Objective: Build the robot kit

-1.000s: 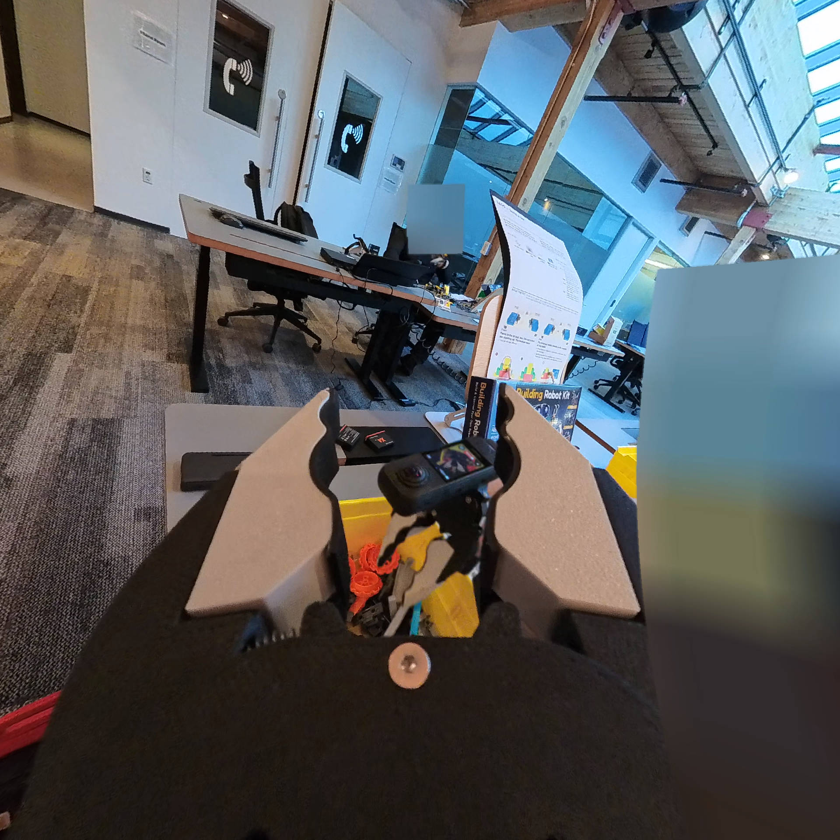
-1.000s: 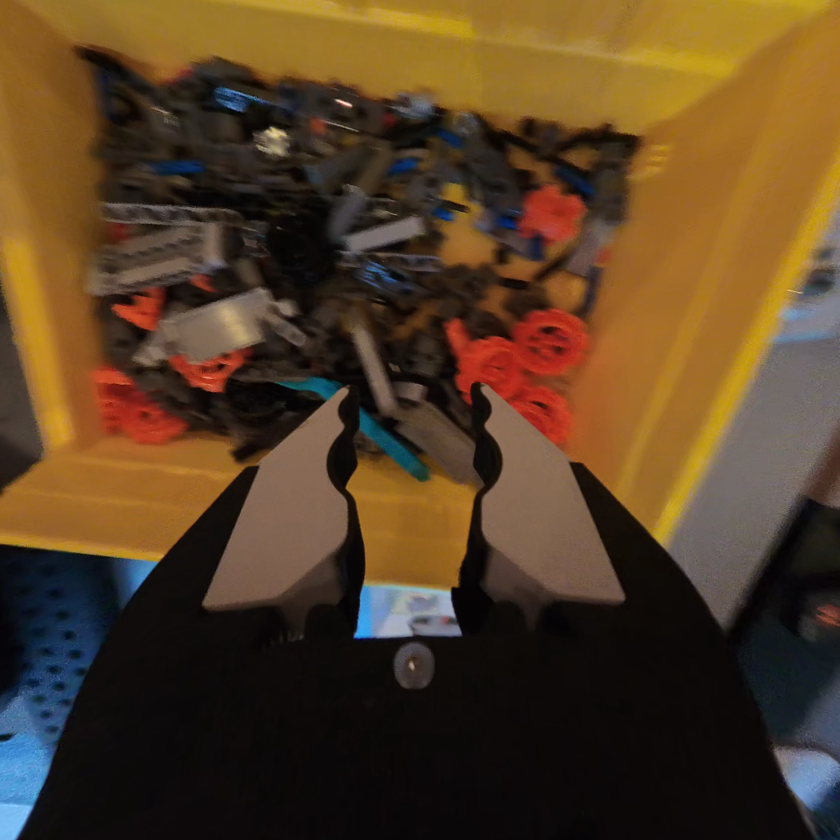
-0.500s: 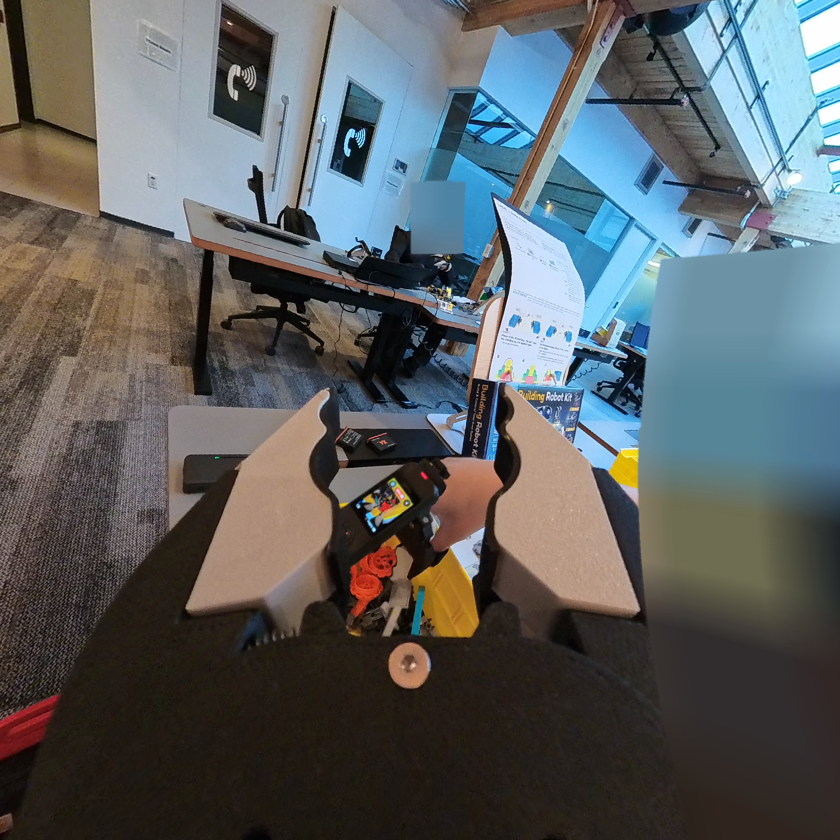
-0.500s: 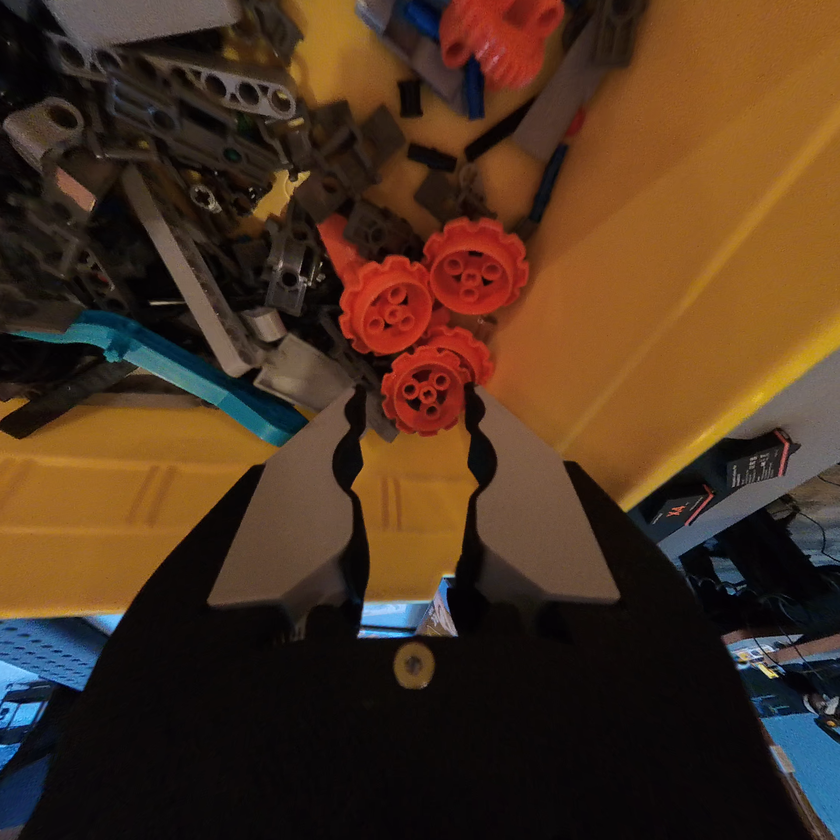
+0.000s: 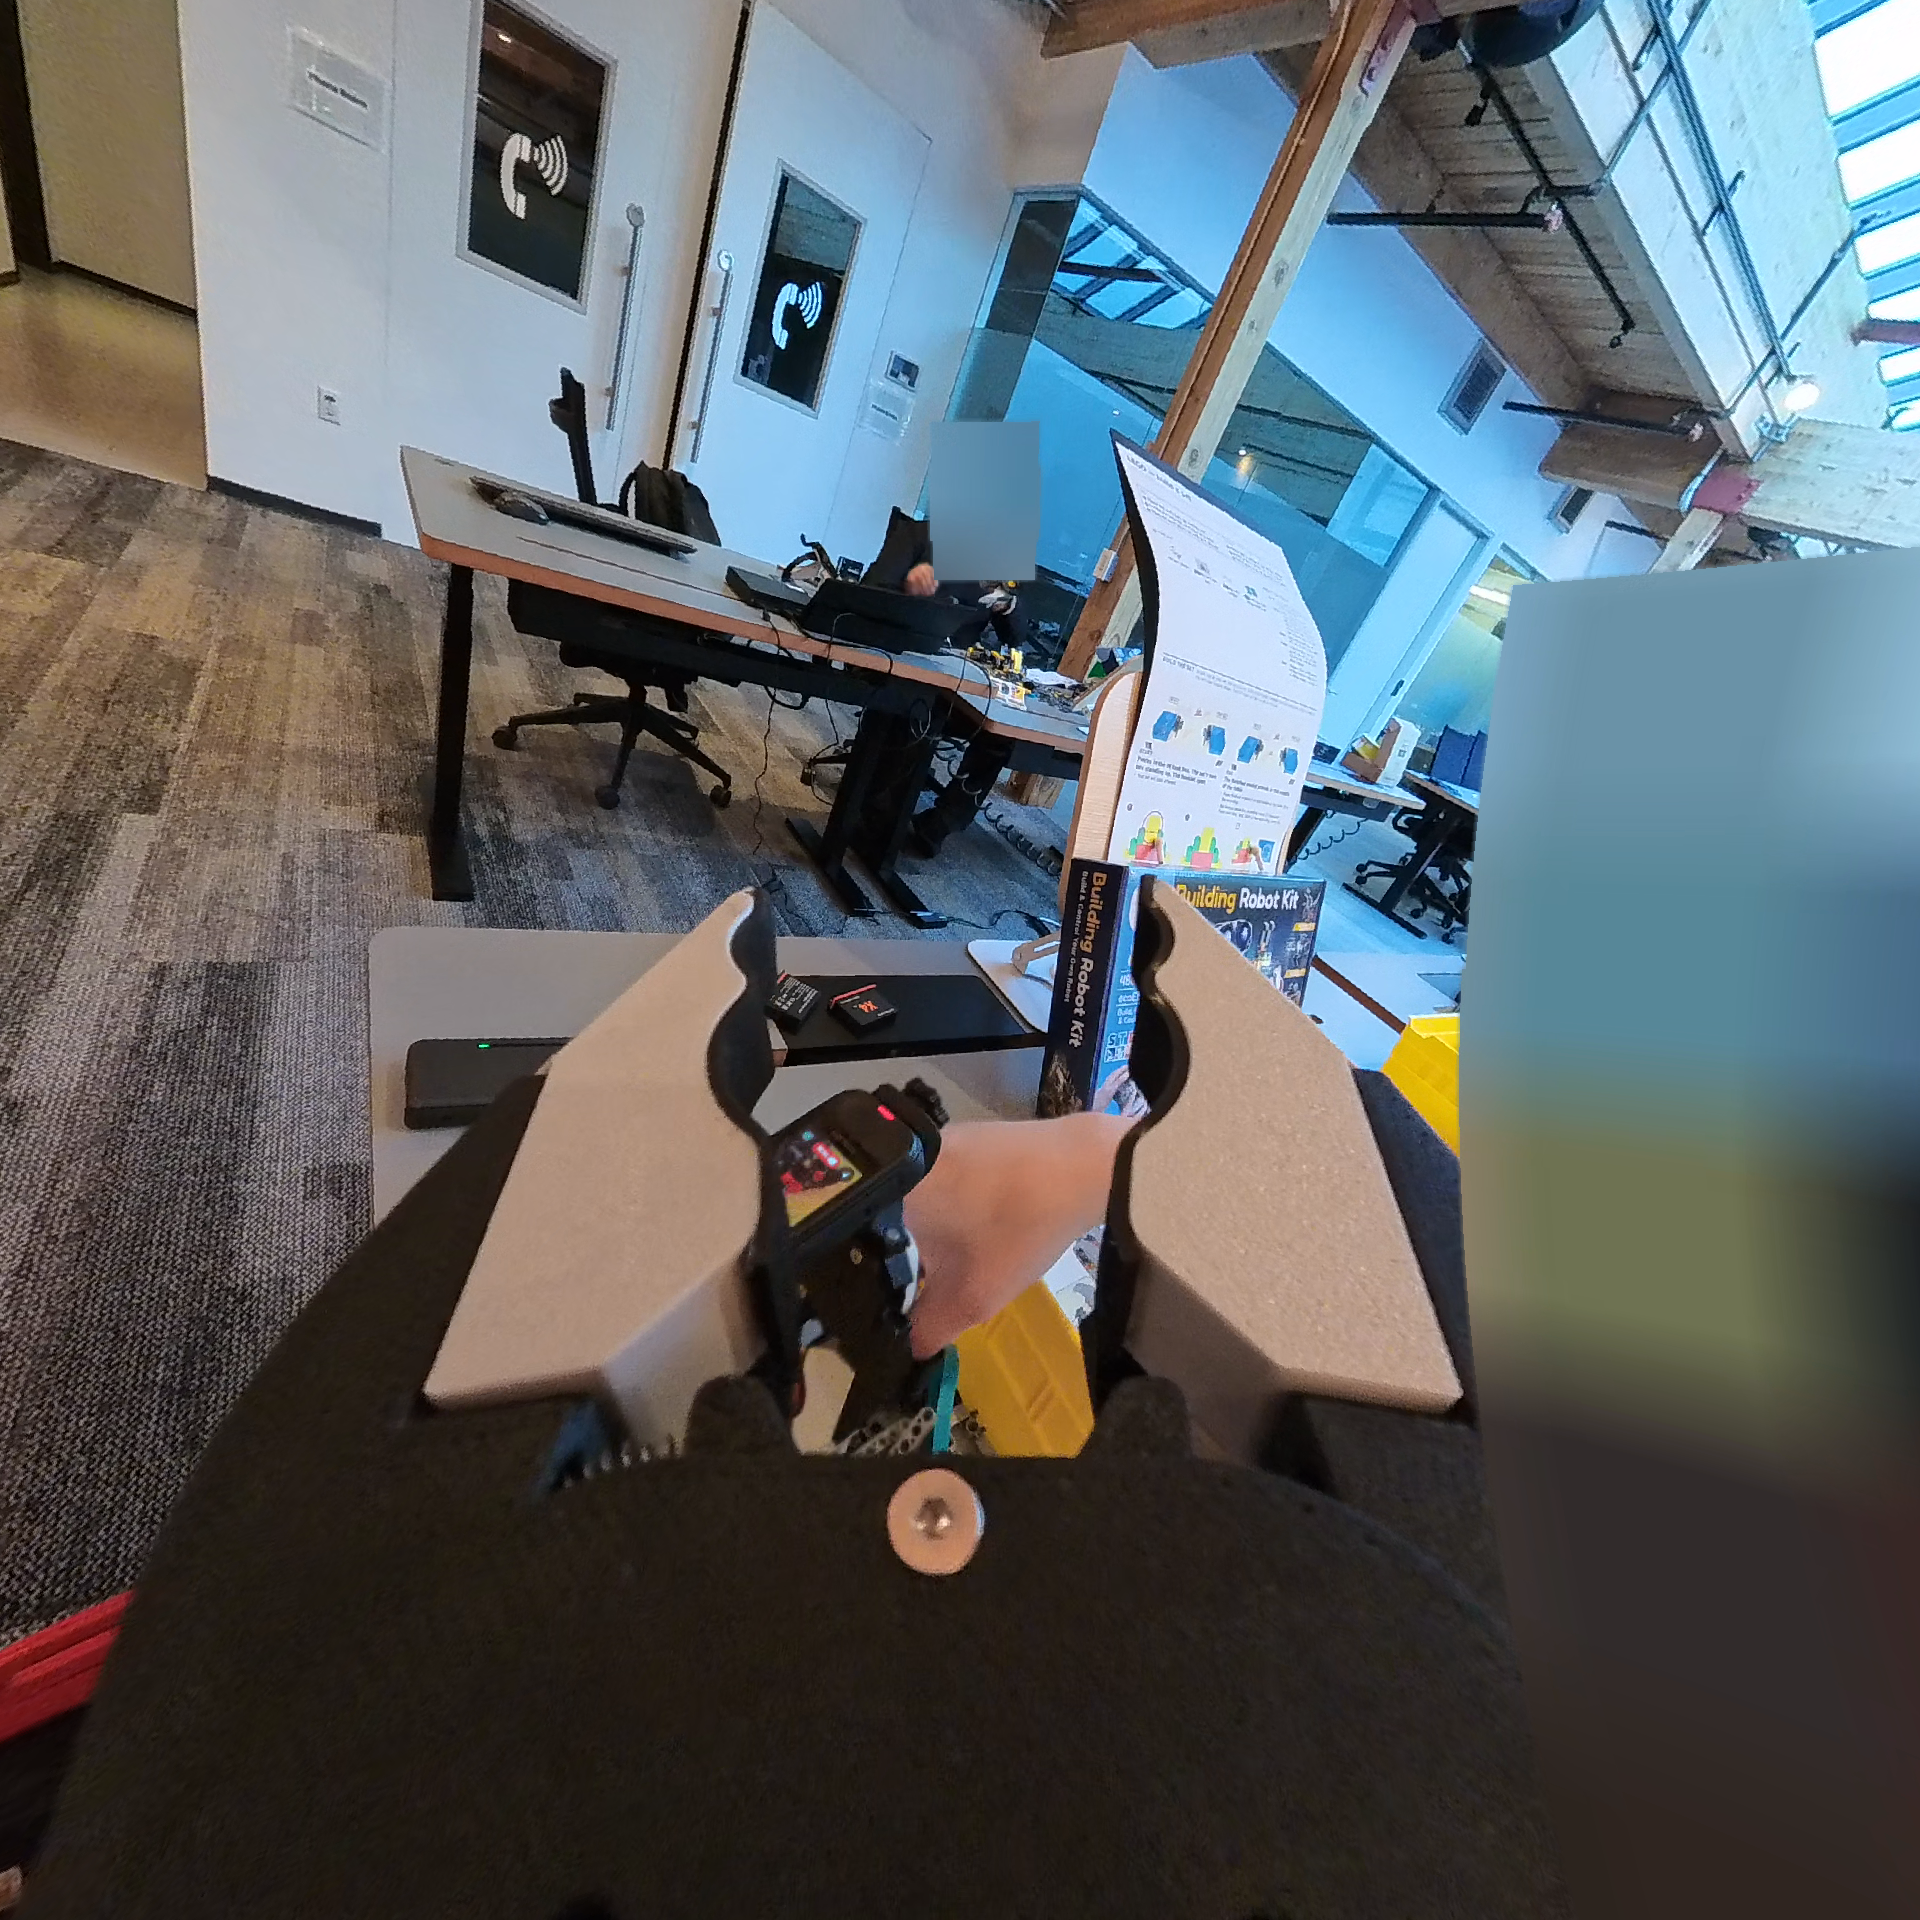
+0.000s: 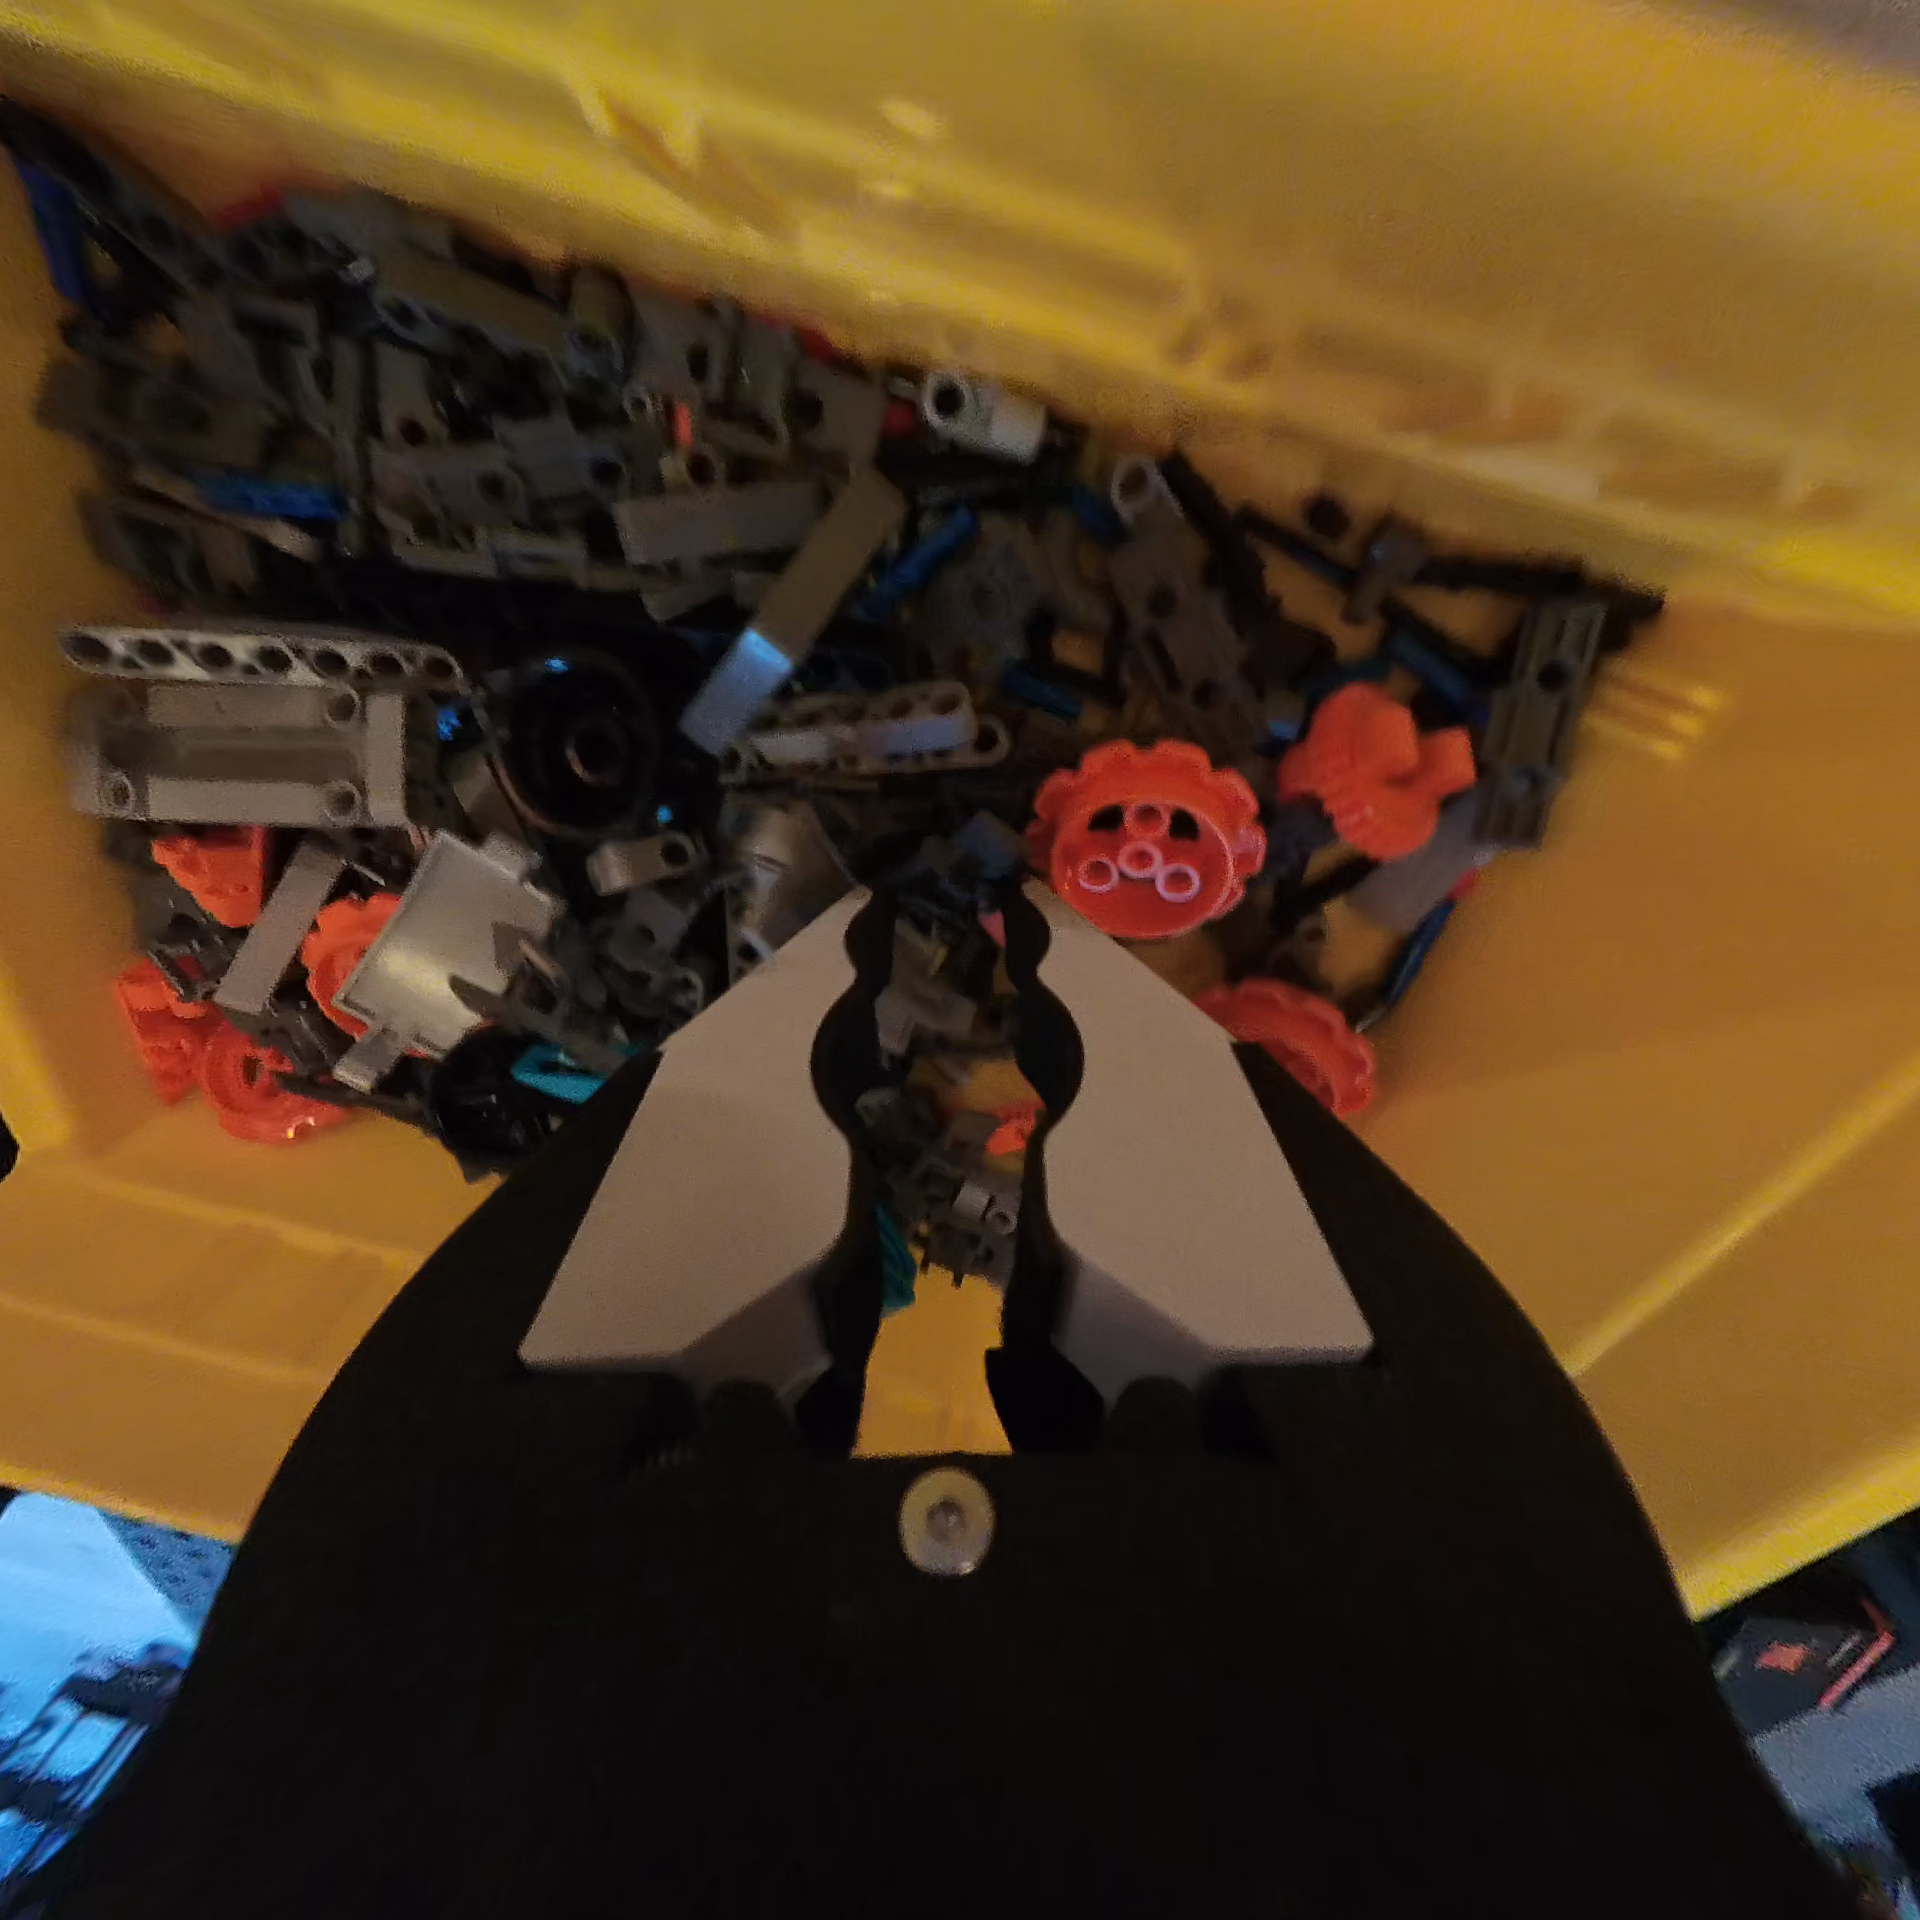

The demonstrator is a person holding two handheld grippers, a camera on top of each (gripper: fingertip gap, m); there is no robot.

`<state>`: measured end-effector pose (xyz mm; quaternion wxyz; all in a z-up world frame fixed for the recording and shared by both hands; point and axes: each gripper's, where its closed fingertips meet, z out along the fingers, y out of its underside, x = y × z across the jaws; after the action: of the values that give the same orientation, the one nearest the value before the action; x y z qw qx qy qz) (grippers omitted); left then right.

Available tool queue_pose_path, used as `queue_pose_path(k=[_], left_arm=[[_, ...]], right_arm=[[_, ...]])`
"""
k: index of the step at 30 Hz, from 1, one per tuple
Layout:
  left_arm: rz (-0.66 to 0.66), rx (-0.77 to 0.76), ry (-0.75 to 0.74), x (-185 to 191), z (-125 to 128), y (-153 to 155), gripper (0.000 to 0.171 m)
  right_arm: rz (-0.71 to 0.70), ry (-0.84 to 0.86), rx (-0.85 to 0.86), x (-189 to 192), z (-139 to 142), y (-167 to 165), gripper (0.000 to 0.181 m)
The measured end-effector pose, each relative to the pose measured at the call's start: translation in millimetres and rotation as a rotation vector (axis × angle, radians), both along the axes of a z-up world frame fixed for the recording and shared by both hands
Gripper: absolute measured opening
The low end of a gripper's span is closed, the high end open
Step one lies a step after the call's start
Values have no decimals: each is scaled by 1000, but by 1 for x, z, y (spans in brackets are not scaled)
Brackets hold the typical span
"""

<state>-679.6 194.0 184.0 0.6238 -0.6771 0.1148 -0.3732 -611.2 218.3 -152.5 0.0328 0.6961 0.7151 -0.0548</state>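
Where the left wrist view looks out over an office floor, finds the left gripper (image 5: 945, 904) spread wide and empty, up in the air above the grey counter (image 5: 582, 987) at mid-frame. Shows through its gap, at lower centre, a hand (image 5: 997, 1205) on the other tool, whose small camera (image 5: 842, 1174) angles down toward the yellow bin (image 5: 1023, 1371). Places a dark blue kit box (image 5: 1086, 997) upright just right of centre, and a black mat (image 5: 935, 1013) bearing two small black packs to its left. Finds, in the right wrist view, the right gripper (image 6: 940, 904) low inside the bin, jaws only a slim gap apart, tips at the near edge of a heap of grey, black and blue building pieces (image 6: 582, 582) across the upper half. Sets a small dark piece (image 6: 961, 857) right at the tips; cannot tell through the blur whether pinched or merely touched. Puts an orange toothed wheel (image 6: 1143, 842) just right of the tips, contact unclear, with more orange wheels at lower left and lower right.
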Motion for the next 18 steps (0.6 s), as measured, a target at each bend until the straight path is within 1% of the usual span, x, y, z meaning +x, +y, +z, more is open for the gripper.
queue_pose_path(k=[5, 8, 9, 12, 13, 15, 18], left_arm=[[0, 1, -1, 0, 0, 0, 66], [-4, -2, 3, 1, -1, 0, 66], [-4, -2, 5, 1, -1, 0, 66], [-6, 0, 4, 1, 0, -1, 66], [-6, 0, 3, 1, 0, -1, 66], [-4, 2, -2, -1, 0, -1, 66], [-4, 4, -5, -1, 1, -1, 66]], right_arm=[[53, 138, -27, -32, 8, -15, 20], [42, 250, -126, -48, 24, -31, 28], [33, 255, -123, -48, 27, -30, 29], [79, 205, -76, -29, 35, -20, 39], [110, 184, -80, -18, 38, -19, 45], [174, 132, -104, 8, 40, -22, 55], [255, 0, -84, 51, 30, -19, 62]])
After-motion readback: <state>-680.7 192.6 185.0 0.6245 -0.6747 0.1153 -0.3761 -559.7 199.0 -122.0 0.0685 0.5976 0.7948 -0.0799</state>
